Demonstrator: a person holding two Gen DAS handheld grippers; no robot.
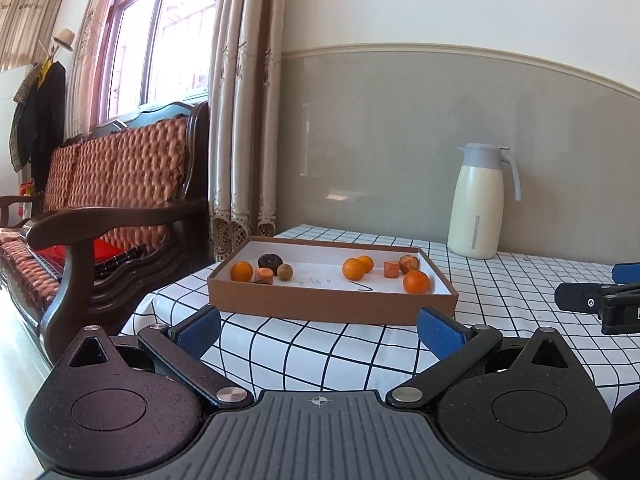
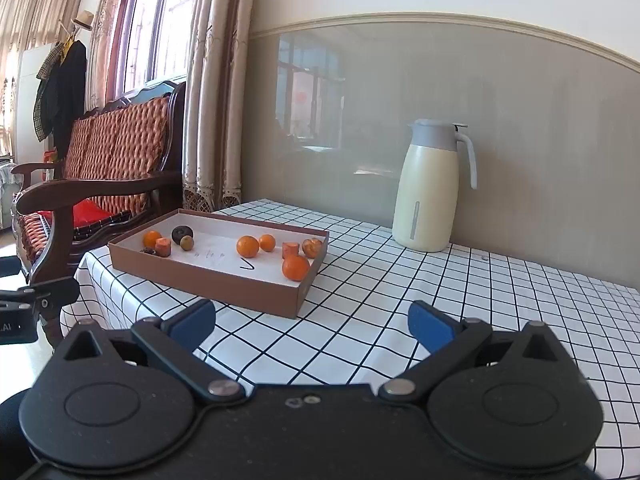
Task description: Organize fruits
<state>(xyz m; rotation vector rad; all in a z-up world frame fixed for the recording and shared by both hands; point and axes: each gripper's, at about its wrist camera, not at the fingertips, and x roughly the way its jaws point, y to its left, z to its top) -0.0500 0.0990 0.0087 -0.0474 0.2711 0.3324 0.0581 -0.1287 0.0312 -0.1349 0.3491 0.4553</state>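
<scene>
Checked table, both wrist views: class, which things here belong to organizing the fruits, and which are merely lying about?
Belong to the job:
brown tray
oranges
dark fruit
small greenish fruit
left gripper, jaws open
right gripper, jaws open

Lying about:
cream jug
checked tablecloth
wooden sofa
curtains

Daylight pours through a wide window (image 1: 160,40) hung with beige embroidered curtains (image 1: 244,120). Beneath it stands a dark wooden sofa (image 1: 120,208) with orange woven cushions. The wall (image 1: 400,140) is cream above a moulded rail and glossy grey below, reflecting the window. At far left, coats and a straw hat (image 1: 64,38) hang on a rack. A cream thermos jug (image 2: 430,188) stands against the wall on a checked tablecloth (image 2: 440,300).
</scene>
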